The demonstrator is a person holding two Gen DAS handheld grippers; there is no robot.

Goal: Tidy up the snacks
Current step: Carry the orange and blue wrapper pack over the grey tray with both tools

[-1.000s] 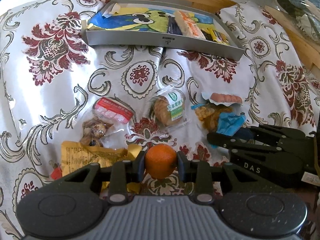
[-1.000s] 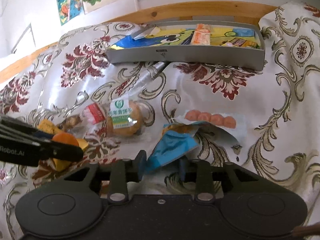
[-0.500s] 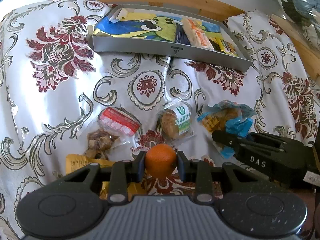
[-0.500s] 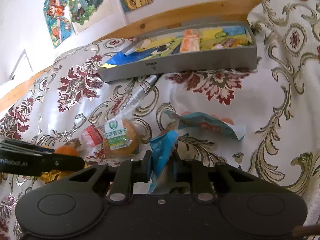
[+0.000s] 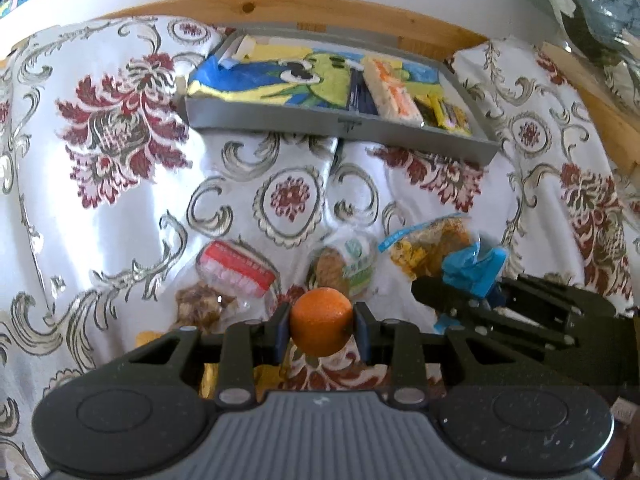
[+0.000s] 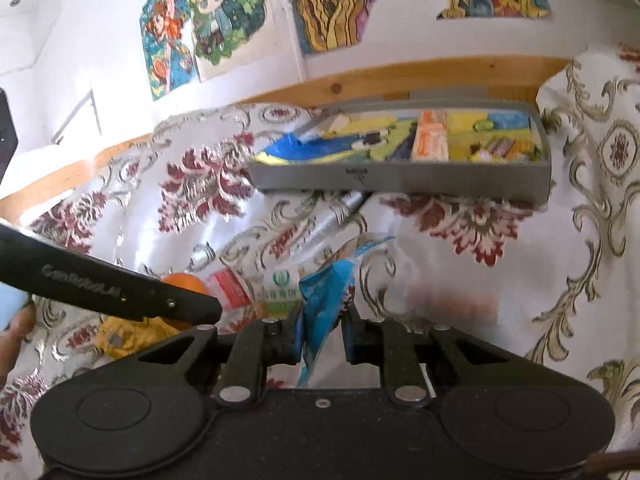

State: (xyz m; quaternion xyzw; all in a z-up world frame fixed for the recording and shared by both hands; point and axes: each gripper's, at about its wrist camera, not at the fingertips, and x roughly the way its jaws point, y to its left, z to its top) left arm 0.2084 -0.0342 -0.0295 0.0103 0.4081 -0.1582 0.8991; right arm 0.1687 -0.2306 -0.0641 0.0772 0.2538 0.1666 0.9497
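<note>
My left gripper (image 5: 321,327) is shut on a small orange (image 5: 321,326), held above the patterned cloth. My right gripper (image 6: 322,330) is shut on the blue end of a clear snack packet (image 6: 324,300), lifted off the cloth; the same packet (image 5: 432,250) with yellow-orange pieces hangs from the right gripper (image 5: 460,294) in the left wrist view. The grey tray (image 5: 336,130) lies at the far side and holds a cartoon-printed bag and several wrapped snacks. Its front wall (image 6: 400,180) also faces the right wrist view.
On the cloth lie a round cake in a green-labelled wrapper (image 5: 344,270), a red-labelled bag of brown pieces (image 5: 228,276) and a yellow wrapper (image 6: 128,334). A blurred pink sausage packet (image 6: 452,304) lies right of my right gripper. A wooden rail (image 5: 320,10) and wall stand behind the tray.
Both grippers have risen and tilted up toward the tray. My right gripper closed on the blue packet and lifted it off the cloth; the orange stays held in the left.
</note>
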